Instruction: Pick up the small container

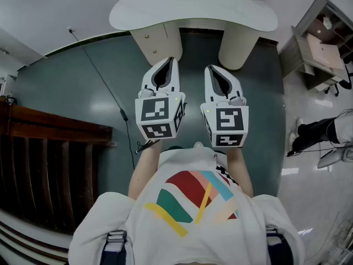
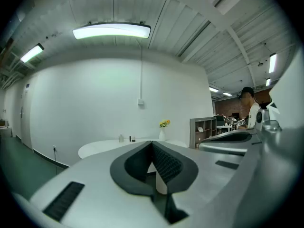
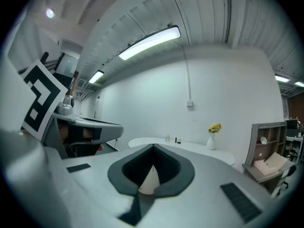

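Both grippers are held side by side at waist height, pointing level at a white table (image 1: 193, 12) a few steps ahead. The left gripper (image 1: 167, 61) (image 2: 152, 143) has its jaws together with nothing between them. So does the right gripper (image 1: 213, 68) (image 3: 153, 146), which is shut and empty. Far off on the tabletop stand a small clear container (image 2: 120, 138) (image 3: 167, 137) and two tiny dark items (image 2: 131, 139) (image 3: 176, 140) beside it. Neither gripper is near them.
A white vase with yellow flowers (image 2: 163, 133) (image 3: 212, 139) stands at the table's right end. A grey shelf unit (image 1: 317, 43) (image 3: 268, 163) is to the right, a dark wooden bench (image 1: 49, 159) to the left, and a cable (image 1: 105, 87) runs across the green floor.
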`<state>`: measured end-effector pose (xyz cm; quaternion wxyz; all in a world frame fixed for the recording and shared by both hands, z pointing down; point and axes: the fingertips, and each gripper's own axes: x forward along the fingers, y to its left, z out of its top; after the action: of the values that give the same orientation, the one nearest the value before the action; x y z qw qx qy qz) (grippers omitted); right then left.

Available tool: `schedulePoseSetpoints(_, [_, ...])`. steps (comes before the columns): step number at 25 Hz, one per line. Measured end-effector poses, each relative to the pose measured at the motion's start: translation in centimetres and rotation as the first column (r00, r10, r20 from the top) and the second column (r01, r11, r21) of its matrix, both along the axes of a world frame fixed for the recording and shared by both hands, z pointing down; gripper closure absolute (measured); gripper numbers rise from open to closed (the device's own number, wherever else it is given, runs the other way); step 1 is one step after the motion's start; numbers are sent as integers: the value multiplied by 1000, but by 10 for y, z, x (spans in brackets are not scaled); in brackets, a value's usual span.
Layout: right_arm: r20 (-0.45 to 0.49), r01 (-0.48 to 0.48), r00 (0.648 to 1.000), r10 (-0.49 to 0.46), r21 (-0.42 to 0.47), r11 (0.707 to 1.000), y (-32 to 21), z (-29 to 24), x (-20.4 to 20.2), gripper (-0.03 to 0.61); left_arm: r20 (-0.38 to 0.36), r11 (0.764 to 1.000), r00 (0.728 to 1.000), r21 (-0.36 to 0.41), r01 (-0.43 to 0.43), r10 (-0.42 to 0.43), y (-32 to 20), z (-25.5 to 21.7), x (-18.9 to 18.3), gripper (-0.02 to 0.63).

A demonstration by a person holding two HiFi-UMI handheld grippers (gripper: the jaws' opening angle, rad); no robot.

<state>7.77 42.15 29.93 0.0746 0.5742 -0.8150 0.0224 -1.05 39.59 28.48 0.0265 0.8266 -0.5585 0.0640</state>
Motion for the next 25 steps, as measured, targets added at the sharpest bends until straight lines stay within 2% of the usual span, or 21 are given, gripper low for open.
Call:
schedulePoseSetpoints(13, [-22, 4, 1000, -5, -18, 1000, -10, 11, 10, 568, 0, 1000, 1000, -15, 11, -11, -8, 11, 7, 597])
schedulePoseSetpoints(20, [47, 7, 999, -6, -17, 1000, -10, 9, 20, 568, 1, 999, 1000, -27, 28, -28, -10, 14, 8, 597])
schedulePoseSetpoints(25, [51, 8, 999, -7, -20, 1000, -12, 15, 29, 568, 7, 999, 999, -23, 44, -44, -11, 16, 9, 597])
